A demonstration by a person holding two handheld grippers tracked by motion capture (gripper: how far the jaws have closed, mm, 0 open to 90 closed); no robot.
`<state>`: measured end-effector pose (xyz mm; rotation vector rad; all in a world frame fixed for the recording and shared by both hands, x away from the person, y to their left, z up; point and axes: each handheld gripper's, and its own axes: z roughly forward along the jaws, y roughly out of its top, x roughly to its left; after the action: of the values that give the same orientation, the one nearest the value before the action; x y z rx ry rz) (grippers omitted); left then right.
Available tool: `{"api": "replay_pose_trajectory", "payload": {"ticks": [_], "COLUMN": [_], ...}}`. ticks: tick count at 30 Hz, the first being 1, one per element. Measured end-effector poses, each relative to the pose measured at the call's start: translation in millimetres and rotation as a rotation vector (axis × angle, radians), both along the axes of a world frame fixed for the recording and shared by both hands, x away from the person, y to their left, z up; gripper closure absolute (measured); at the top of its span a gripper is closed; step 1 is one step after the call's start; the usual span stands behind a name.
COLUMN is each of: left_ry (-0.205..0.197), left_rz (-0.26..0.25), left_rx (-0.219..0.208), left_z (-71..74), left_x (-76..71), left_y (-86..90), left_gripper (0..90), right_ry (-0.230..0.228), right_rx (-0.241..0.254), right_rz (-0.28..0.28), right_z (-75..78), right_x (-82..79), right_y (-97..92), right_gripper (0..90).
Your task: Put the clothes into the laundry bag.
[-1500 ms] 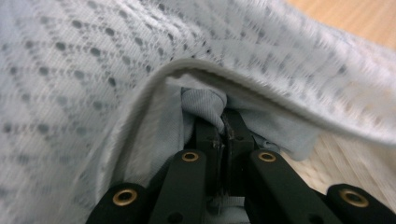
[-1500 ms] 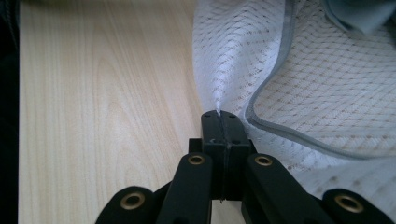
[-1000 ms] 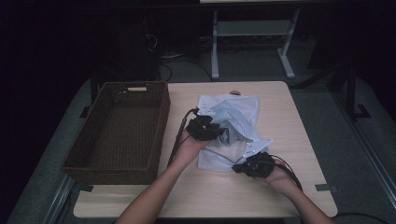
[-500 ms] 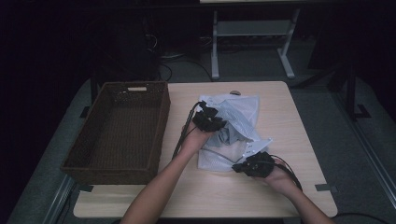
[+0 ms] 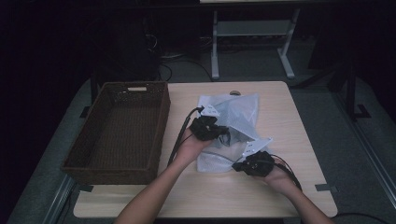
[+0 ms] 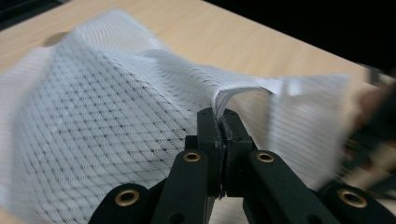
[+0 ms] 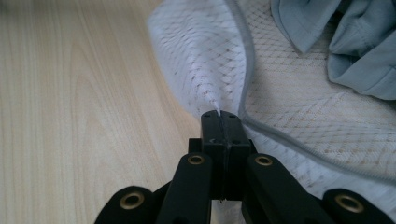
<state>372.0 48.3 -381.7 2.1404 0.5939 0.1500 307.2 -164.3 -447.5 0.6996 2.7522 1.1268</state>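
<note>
A white mesh laundry bag [image 5: 236, 123] lies on the wooden table [image 5: 289, 130], right of the basket. My left gripper [image 5: 215, 133] has just been closing and is now shut on an edge of the mesh bag [image 6: 116, 121], lifting a fold of it. My right gripper [image 5: 239, 166] is shut on the near edge of the mesh bag [image 7: 205, 60] beside its grey trimmed opening. Grey-blue cloth [image 7: 345, 37] lies inside the bag mouth in the right gripper view.
A dark wicker basket [image 5: 122, 128] stands at the table's left side. Cables [image 5: 180, 135] trail from both grippers. Table legs and a frame [image 5: 252, 42] stand on the floor beyond the far edge.
My left hand moved up toward the bag's far part, then back a little, and its jaws shut on the mesh. The right hand kept still.
</note>
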Motion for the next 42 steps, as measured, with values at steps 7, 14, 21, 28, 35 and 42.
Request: {"api": "replay_pose_trajectory", "payload": {"ticks": [7, 14, 21, 28, 35, 42], "left_ry": [0.07, 0.11, 0.145, 0.144, 0.138, 0.123], "left_rz": [-0.093, -0.108, -0.096, -0.088, -0.089, -0.05], "left_rx": [0.063, 0.147, 0.157, 0.093, 0.058, 0.043], "left_z": [-27.5, -56.7, -69.4, -55.2, -47.4, -45.7], "left_x": [-24.1, -22.6, -17.8, -22.9, -35.3, -46.8], "left_y": [-3.2, -12.6, -14.7, -2.9, 15.4, 37.8], "left_gripper": [88.1, 88.0, 72.1, 52.4, 36.0, 27.6], "right_ry": [0.0, -0.001, 0.009, -0.005, -0.011, -0.043], "right_rx": [-0.004, -0.006, -0.001, 0.033, 0.076, 0.08], "right_rz": [-0.002, -0.001, -0.006, -0.037, -0.073, -0.106], "right_z": [-0.5, -0.2, -0.6, 3.9, 8.4, 12.7], "right_x": [0.1, -0.6, 0.0, -1.0, -1.0, -3.0], "right_y": [3.2, 4.6, 3.3, -3.4, -17.5, -28.6], "right_gripper": [89.9, 89.9, 87.7, 65.5, 45.1, 32.1]}}
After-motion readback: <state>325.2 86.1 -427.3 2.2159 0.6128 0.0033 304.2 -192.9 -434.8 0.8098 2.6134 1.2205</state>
